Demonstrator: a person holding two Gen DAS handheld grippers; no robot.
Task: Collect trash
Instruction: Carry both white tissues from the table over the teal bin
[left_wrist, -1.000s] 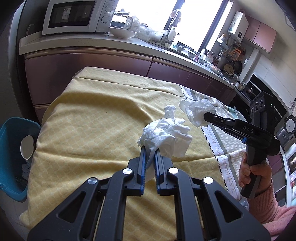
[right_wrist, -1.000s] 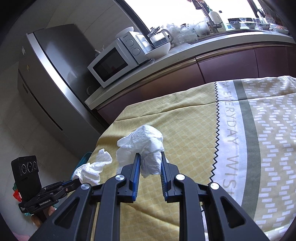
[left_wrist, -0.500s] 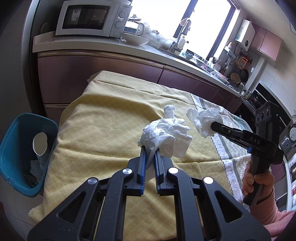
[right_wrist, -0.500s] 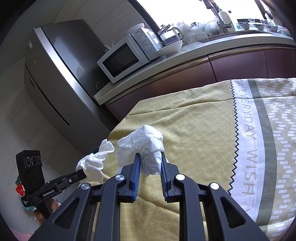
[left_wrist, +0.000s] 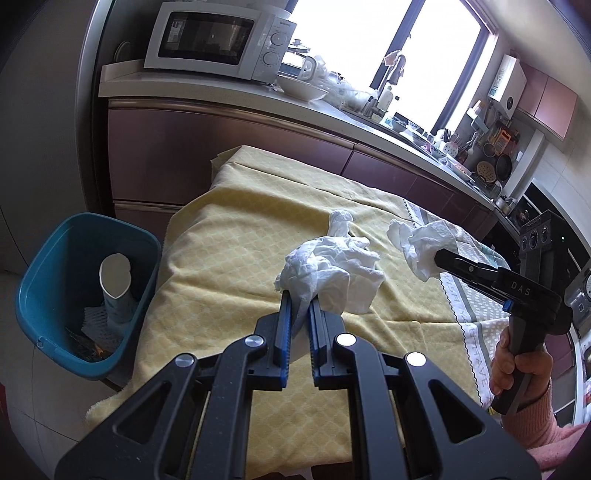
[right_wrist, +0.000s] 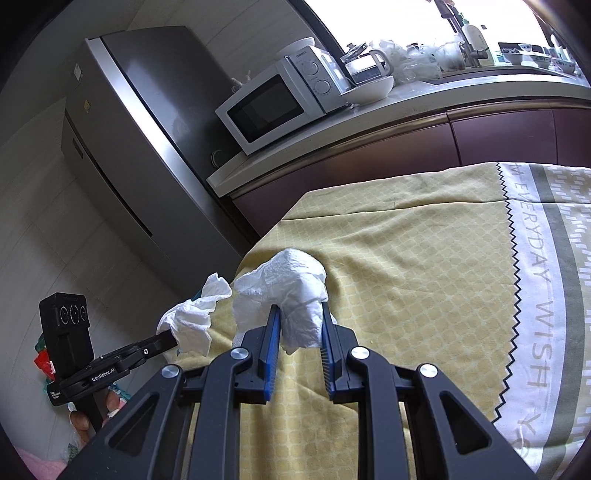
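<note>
Clearly the teal bin (left_wrist: 86, 295) decides the next move: it stands on the floor beside the desk (left_wrist: 240, 236), off the left end, so the left hand-held gripper (left_wrist: 300, 314), pinched on a crumpled white tissue (left_wrist: 328, 273), is likely the nearer one. The right hand-held gripper (right_wrist: 298, 328) grips a second tissue wad (right_wrist: 291, 291) further along over the yellow cloth, on the side away from the bin. A paper cup (left_wrist: 116, 284) stands in the bin; the scraps below it are hard to identify.
</note>
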